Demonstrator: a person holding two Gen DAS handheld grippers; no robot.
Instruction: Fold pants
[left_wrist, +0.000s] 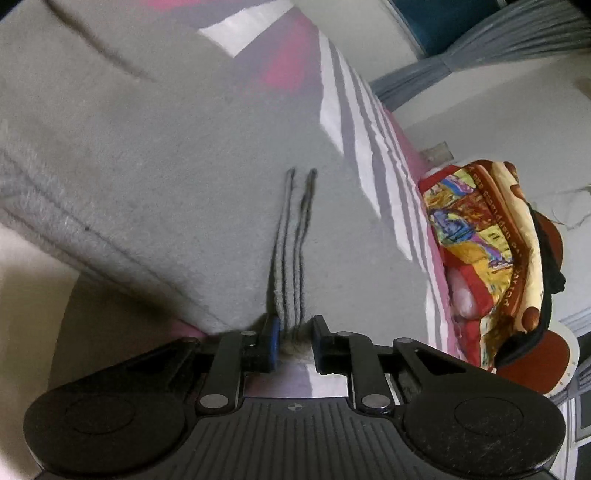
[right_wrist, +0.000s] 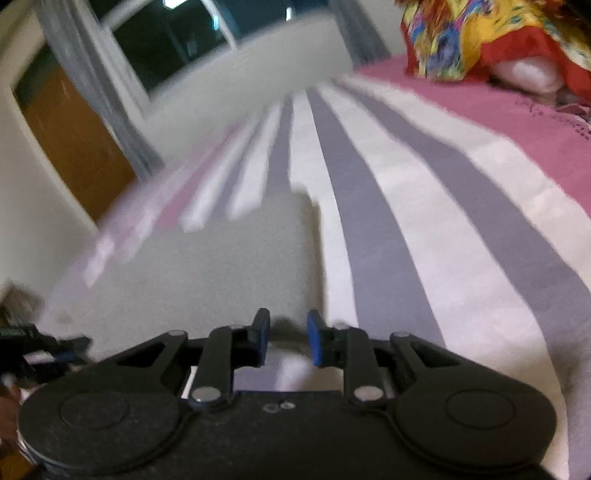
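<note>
Grey fleece pants (left_wrist: 177, 177) lie spread on a striped pink, white and purple bedsheet (left_wrist: 373, 155). My left gripper (left_wrist: 294, 341) is shut on a bunched fold of the pants at their near edge; ridges of cloth run away from the pads. In the right wrist view the pants (right_wrist: 229, 258) lie flat ahead, their right edge straight on the sheet (right_wrist: 424, 229). My right gripper (right_wrist: 288, 341) hovers at the pants' near edge with its jaws apart and nothing between them. The left gripper (right_wrist: 40, 347) shows at the far left of that view.
A colourful yellow and red bundle of cloth (left_wrist: 491, 251) lies on the bed to the right, also in the right wrist view (right_wrist: 480, 37). Beyond the bed are grey curtains (right_wrist: 96, 88), a window (right_wrist: 173, 40) and a wooden door (right_wrist: 74, 140).
</note>
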